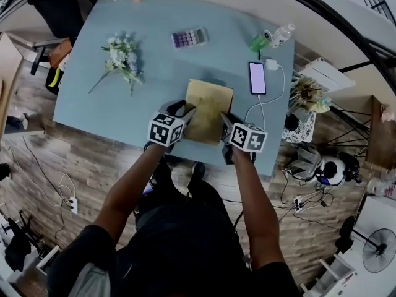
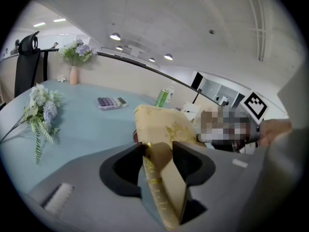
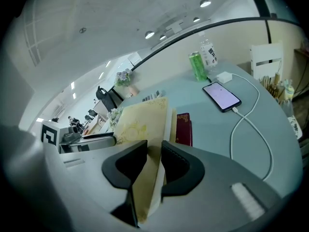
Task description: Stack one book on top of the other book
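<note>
Claws first: left claw (image 2: 158, 151) is clamped on one side edge of the gold-covered book (image 2: 166, 122), and right claw (image 3: 153, 161) pinches the opposite edge. The book spans between them, probably gripped two-handed so it stays flat for setting down. It appears raised over the near middle of the counter (image 1: 154, 79). The right gripper view shows a dark red book (image 3: 184, 128) lying on the counter just beyond and partly under the gold one, likely the stack base. The head view hides it beneath the gold cover. Farther out are a smartphone (image 1: 257, 77) on its cable (image 1: 272, 98), a calculator (image 1: 189, 38) and artificial flowers (image 1: 122, 57).
</note>
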Demonstrator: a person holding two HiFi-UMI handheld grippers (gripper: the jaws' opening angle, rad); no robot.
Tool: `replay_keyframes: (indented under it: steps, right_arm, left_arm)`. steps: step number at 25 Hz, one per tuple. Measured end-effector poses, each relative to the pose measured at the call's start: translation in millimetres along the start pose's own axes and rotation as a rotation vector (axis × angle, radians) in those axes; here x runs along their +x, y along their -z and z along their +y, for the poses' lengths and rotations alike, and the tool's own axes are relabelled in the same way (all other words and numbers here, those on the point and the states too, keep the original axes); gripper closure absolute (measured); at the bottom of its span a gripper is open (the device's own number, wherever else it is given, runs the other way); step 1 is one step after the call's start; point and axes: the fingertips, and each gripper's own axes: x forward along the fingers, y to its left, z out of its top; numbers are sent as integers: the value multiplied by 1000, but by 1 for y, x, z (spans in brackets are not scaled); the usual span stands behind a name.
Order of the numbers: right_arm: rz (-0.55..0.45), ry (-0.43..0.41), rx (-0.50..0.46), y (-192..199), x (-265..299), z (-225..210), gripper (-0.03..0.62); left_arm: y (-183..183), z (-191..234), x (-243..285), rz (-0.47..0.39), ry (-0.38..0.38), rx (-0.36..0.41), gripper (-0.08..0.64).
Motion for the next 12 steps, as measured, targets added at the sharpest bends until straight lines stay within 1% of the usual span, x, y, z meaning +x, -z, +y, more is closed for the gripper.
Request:
replay_keyframes:
  steps: [6,12]
  right_arm:
    - [29,-24,25,-1,6,-15,502]
    - [51,-16,19,-9,12,-27,502]
  left_arm:
    - [6,-4,17,18,5,-48,316]
    - [5,-4,30,47,23,-75,316]
